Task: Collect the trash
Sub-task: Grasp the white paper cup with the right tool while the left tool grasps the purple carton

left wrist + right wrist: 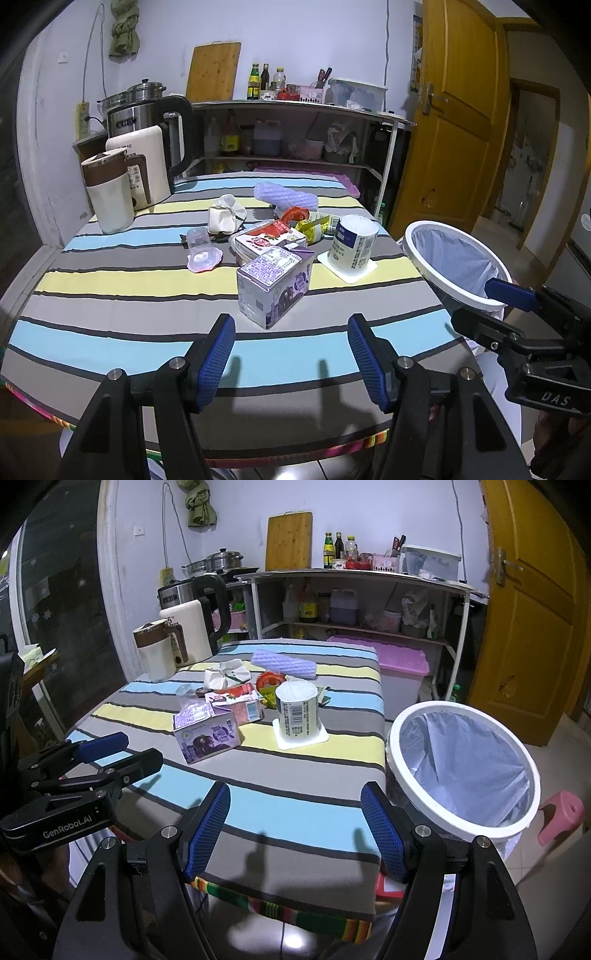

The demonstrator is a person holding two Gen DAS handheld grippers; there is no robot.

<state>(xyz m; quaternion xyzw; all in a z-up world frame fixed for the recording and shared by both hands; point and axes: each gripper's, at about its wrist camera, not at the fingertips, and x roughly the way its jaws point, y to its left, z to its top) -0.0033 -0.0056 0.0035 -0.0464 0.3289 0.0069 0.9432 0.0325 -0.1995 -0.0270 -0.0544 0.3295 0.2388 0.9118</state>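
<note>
Trash lies mid-table on the striped cloth (110,280): a purple carton (273,284) (207,736), a red-and-white carton (269,238), an upturned white labelled cup (352,240) (297,710), a clear plastic cup (201,249), crumpled paper (223,214), a purple foam net (286,195) and a yellow wrapper (314,225). A bag-lined bin with a white rim (436,223) (390,746) stands off the table's right edge. My left gripper (291,354) (142,747) is open and empty, just short of the purple carton. My right gripper (295,830) (471,302) is open and empty beside the bin.
Two kettles and a cream jug (109,195) stand at the table's back left. Behind is a shelf unit (354,576) with bottles and containers. A pink-lidded box (399,664) sits past the table, a pink stool (561,816) beyond the bin, a yellow door (535,609) at right.
</note>
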